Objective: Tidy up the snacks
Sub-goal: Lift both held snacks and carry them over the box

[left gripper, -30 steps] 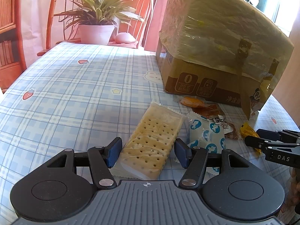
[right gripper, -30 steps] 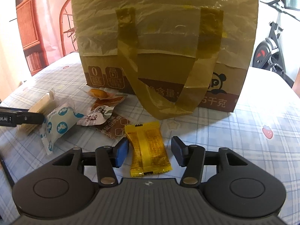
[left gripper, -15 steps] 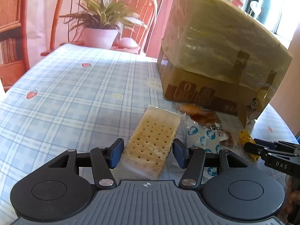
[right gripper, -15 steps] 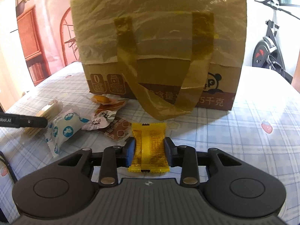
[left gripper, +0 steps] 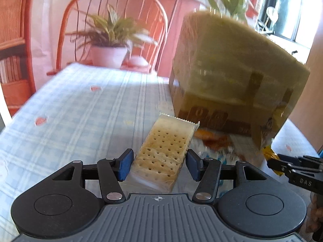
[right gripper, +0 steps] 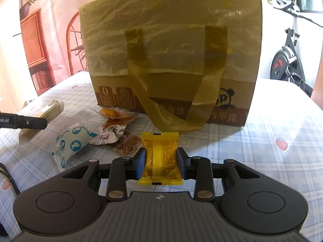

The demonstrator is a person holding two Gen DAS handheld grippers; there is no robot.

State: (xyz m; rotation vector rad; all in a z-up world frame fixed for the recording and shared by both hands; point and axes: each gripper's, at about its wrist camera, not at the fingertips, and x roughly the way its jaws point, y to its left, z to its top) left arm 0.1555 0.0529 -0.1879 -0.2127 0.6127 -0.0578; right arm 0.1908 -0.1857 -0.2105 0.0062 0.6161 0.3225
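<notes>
a clear-wrapped cracker pack (left gripper: 164, 153) is clamped between the blue pads of the left gripper (left gripper: 159, 164), its far sealed end raised off the checked tablecloth (left gripper: 80, 121) and pointing toward the cardboard box (left gripper: 232, 92). the left view is blurred, so finer detail on the table cannot be told.

the right gripper (right gripper: 161, 162) is clenched on a yellow snack packet (right gripper: 160, 157), which is pinched at its middle and stands upright between the pads, clear of the cloth.

the box is wrapped in a yellowish plastic bag (right gripper: 171, 36) whose handles (right gripper: 173, 119) hang down its front face; it is set toward the far edge of the table. the other snacks are gathered just in front of the box's left front corner: an orange packet (right gripper: 113, 114) closest to the box, a white and red wrapper (right gripper: 107, 136) before it, a brown packet (right gripper: 126, 145) just left of the yellow one, and a white packet with blue circles (right gripper: 72, 145) further left, nearer the front edge. a potted plant (left gripper: 109, 46) and a red chair (left gripper: 113, 30) are seen beyond the table's far edge.
</notes>
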